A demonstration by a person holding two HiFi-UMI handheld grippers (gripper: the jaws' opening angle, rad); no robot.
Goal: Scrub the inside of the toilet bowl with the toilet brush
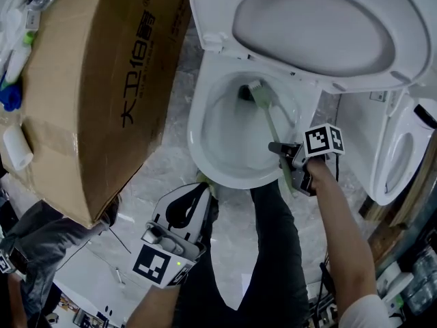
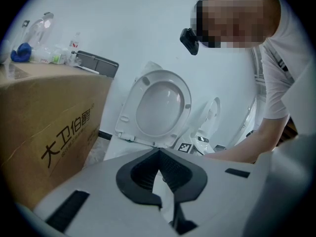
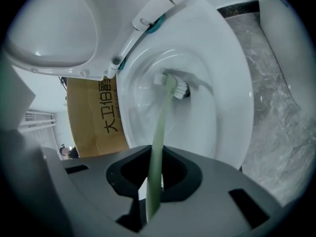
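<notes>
The white toilet bowl (image 1: 205, 125) stands with lid and seat (image 1: 314, 26) raised. A brush with a pale green handle (image 1: 272, 125) reaches into it, and its white bristle head (image 1: 254, 91) lies at the dark drain at the bottom. My right gripper (image 1: 280, 150) is shut on the handle over the bowl's near right rim. In the right gripper view the handle (image 3: 160, 132) runs out between the jaws of the right gripper (image 3: 157, 154) to the head (image 3: 174, 84). My left gripper (image 1: 202, 188) hangs low in front of the bowl, shut and holding nothing. In its own view the left gripper (image 2: 159, 154) faces the raised lid (image 2: 158, 107).
A big cardboard box (image 1: 102, 80) stands close on the bowl's left, with bottles and small items (image 1: 13, 53) on top. A second white toilet (image 1: 403, 149) is at the right. The person's dark-trousered leg (image 1: 273, 251) stands on the marble floor (image 1: 171, 176) before the bowl.
</notes>
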